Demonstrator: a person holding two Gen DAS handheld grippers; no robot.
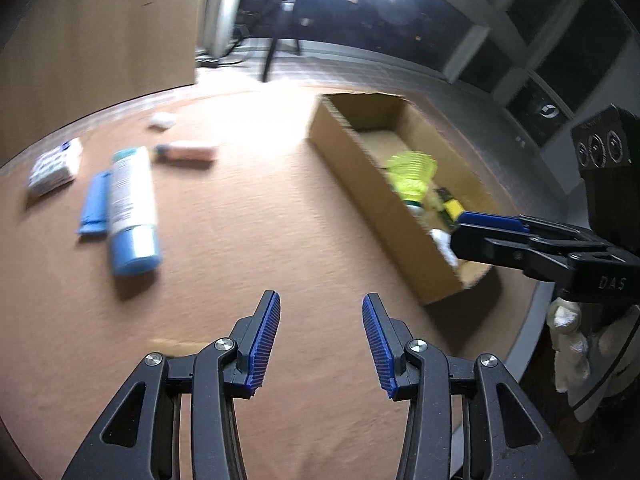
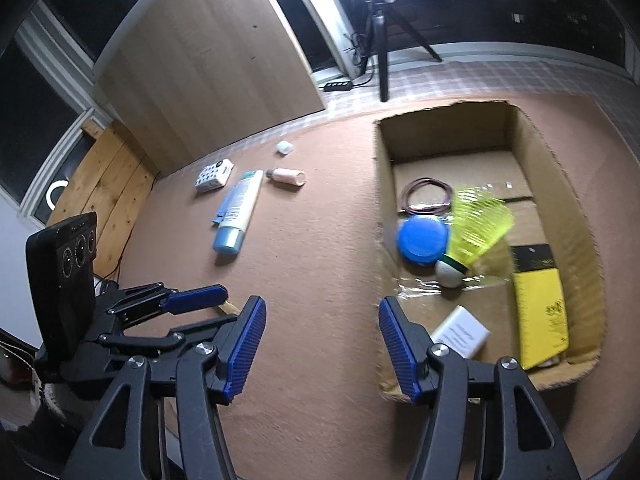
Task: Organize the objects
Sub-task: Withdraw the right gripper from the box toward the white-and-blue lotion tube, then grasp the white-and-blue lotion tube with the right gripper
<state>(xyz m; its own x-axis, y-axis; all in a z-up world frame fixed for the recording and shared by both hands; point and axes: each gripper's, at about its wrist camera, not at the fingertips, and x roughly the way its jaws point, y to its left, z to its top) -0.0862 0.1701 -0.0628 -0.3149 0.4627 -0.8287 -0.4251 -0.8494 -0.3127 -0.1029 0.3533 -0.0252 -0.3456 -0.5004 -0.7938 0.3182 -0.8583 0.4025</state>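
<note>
My left gripper (image 1: 321, 316): jaws apart, nothing between the ribbed blue pads, over bare brown felt-like table top (image 1: 248, 216).

My right gripper (image 2: 322, 320): jaws apart and empty, at the near left corner of the cardboard box (image 2: 576, 200).

Box, open-topped, corrugated, ragged cut rim. Contents: yellow mesh shuttlecock (image 2: 476, 228), blurred; round blue lid (image 2: 423, 240); brown loop of cord (image 2: 428, 196); flat yellow packet (image 2: 540, 312); small white carton (image 2: 462, 334).

On the table left of the box: blue-capped tube (image 2: 238, 210) lying flat, blue strip (image 1: 94, 208) touching it, pink bottle (image 2: 288, 176), white patterned packet (image 2: 214, 174), small white cap (image 2: 284, 147).
</note>
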